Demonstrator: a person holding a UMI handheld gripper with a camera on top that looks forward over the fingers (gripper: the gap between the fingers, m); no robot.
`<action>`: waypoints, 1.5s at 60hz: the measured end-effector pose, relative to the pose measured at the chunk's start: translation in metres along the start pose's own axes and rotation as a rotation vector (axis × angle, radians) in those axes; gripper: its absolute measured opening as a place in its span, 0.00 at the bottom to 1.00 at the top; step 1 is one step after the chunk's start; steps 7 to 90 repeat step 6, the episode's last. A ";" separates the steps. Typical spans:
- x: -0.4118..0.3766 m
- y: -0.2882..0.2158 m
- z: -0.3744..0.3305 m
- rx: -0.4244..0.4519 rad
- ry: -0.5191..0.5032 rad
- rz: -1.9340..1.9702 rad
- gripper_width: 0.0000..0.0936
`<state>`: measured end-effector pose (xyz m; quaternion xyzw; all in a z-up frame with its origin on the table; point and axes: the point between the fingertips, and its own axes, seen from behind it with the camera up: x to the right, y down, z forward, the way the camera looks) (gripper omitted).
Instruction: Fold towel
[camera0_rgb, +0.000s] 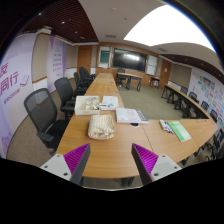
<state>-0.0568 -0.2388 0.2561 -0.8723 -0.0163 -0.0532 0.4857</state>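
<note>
A crumpled cream towel (101, 126) lies on the long wooden table (112, 146), well beyond my fingers and a little to the left. My gripper (112, 160) is held high above the near part of the table. Its two fingers with purple pads (80, 159) stand wide apart with nothing between them.
White papers (96, 104) lie beyond the towel, and more papers (131, 116) lie to its right. A green booklet (179, 131) and small items lie on the right side table. Black office chairs (42, 113) line the left side. The table row runs far back toward a screen (127, 59).
</note>
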 end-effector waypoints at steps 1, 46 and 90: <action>-0.001 -0.001 -0.003 0.004 -0.002 -0.001 0.91; -0.003 -0.003 -0.010 0.016 -0.010 0.001 0.91; -0.003 -0.003 -0.010 0.016 -0.010 0.001 0.91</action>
